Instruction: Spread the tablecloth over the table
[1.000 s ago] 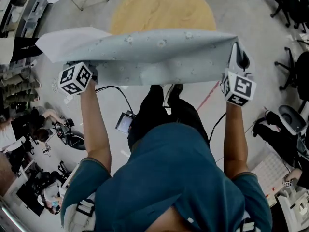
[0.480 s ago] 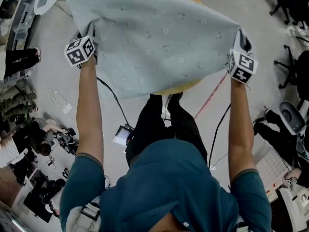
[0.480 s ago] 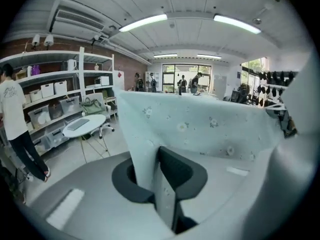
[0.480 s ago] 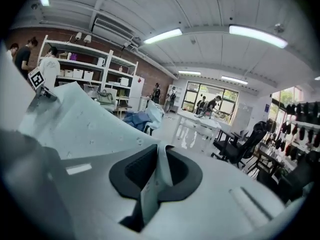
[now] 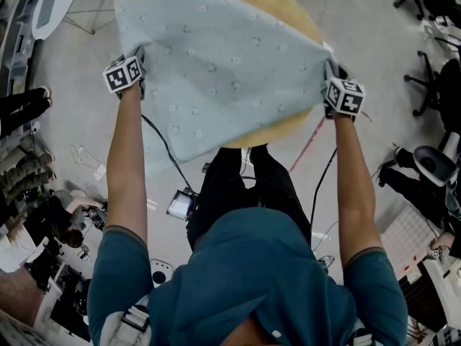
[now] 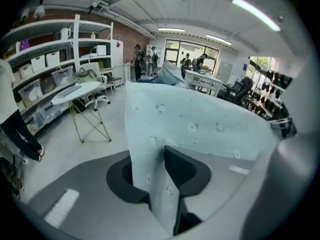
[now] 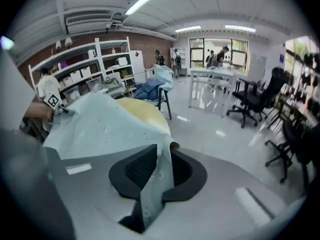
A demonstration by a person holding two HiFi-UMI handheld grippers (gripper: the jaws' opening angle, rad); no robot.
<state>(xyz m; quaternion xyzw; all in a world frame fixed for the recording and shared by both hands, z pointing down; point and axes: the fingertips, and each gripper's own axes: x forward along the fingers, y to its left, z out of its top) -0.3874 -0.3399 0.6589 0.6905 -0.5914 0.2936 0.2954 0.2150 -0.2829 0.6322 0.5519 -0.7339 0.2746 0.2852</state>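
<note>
Two grippers hold a pale blue-grey tablecloth point(image 5: 223, 63) out over a round wooden desk point(image 5: 292, 16) in the head view. The left gripper point(image 5: 133, 67) is at the cloth's near left corner and the right gripper point(image 5: 333, 78) at its near right corner, with both forearms point(image 5: 130, 164) stretched forward. The spotted cloth covers most of the desk's top. A crescent of bare wood shows at the far right rim, and another shows under the near edge, where the cloth hangs off toward the person point(image 5: 252, 272) in a blue shirt. The cloth's left side reaches past the desk, over the grey floor point(image 5: 65, 128).

In the left gripper view, the left gripper point(image 6: 157, 164) has a folded edge of the tablecloth point(image 6: 200, 124) standing upright between its jaws, which have just been opening. A dark gap shows beside the right pad, so the grip is released. White shelves point(image 6: 45, 59) line the wall at left.

In the right gripper view, the right gripper point(image 7: 159, 169) is clenched on a corner of the tablecloth point(image 7: 100, 129), its pads pressed on the fabric. Beyond it the cloth slopes across the desk point(image 7: 145, 115), whose yellow wood is bare at the far side. Black office chairs point(image 7: 250, 104) stand well apart at right.
</note>
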